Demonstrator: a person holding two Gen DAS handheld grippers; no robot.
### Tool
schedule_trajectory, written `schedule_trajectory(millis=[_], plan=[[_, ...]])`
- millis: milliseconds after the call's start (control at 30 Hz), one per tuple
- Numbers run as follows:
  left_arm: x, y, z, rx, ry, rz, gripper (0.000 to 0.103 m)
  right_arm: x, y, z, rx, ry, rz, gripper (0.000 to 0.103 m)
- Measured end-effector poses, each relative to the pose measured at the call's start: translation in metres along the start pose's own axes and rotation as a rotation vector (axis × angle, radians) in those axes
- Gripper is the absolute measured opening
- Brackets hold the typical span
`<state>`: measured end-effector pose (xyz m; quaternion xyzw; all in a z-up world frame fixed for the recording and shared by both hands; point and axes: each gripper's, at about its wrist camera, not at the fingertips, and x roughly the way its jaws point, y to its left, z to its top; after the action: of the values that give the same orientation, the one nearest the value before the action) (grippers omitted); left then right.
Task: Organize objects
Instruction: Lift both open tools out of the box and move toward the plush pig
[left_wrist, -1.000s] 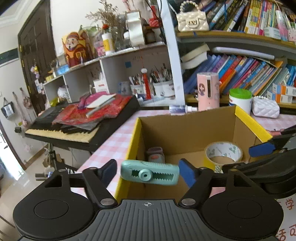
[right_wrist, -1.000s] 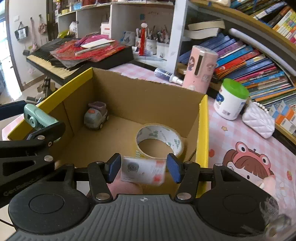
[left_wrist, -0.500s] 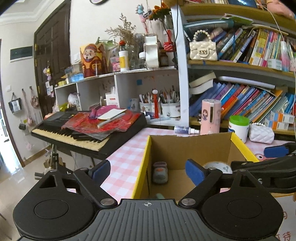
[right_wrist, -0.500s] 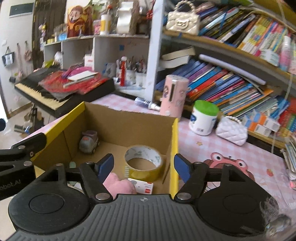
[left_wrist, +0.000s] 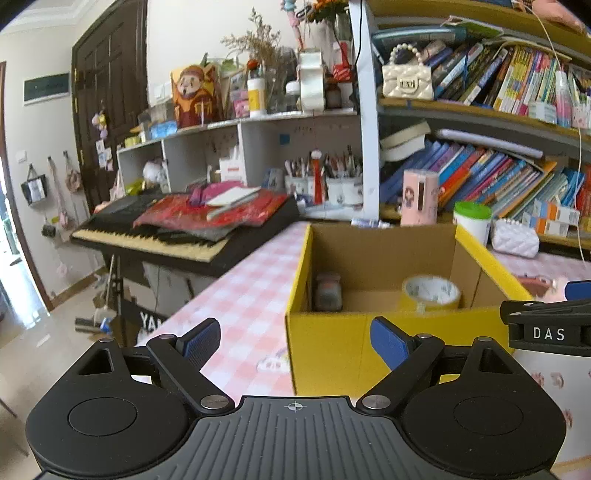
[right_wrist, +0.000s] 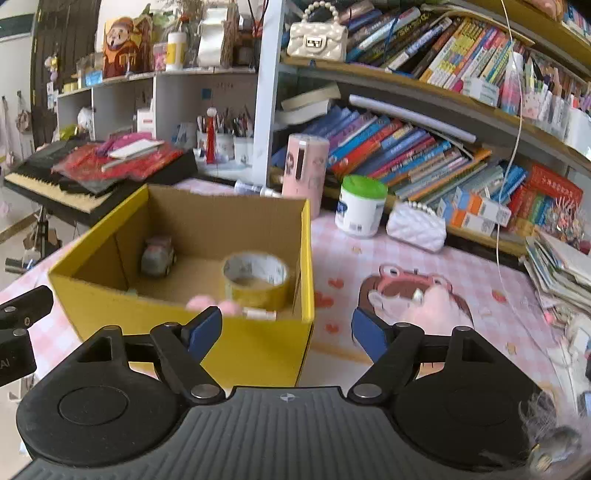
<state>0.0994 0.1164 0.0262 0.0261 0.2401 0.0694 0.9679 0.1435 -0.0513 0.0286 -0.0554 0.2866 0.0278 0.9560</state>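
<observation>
On the pink checked surface (right_wrist: 369, 258) the box (right_wrist: 258, 343) sits just ahead of both grippers, left (left_wrist: 295, 341) and right (right_wrist: 286, 328), now empty, jaws just spread apart; the clip and small packet they held earlier probably lie inside.

A table covered in a pink-and-white checked cloth (right_wrist: 369, 258) with a cartoon animal printed on it carries an open cardboard box (right_wrist: 258, 347) with yellow outer walls, standing near the left side. Behind the box, toward the bookshelf, stand a tall pink cylinder (right_wrist: 306, 166) and a white tub with a green lid (right_wrist: 360, 206) — a white quilted purse (right_wrist: 415, 227) lies just beside the tub. A stack of papers (right_wrist: 561, 266) rests at the right edge.
</observation>
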Motion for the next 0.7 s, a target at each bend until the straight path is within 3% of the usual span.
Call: schedule_trajectory(millis=[433,700], plan=[[-0.029,0.018,-0.036,0.0,0.097,0.008,0.09,-0.036,0.019,-0.041,-0.02,0.046,-0.021,0.081],[-0.046,0.021,-0.05,0.021,0.128,0.011,0.097,-0.053,0.028,-0.063,-0.039,0.079,-0.074,0.093]])
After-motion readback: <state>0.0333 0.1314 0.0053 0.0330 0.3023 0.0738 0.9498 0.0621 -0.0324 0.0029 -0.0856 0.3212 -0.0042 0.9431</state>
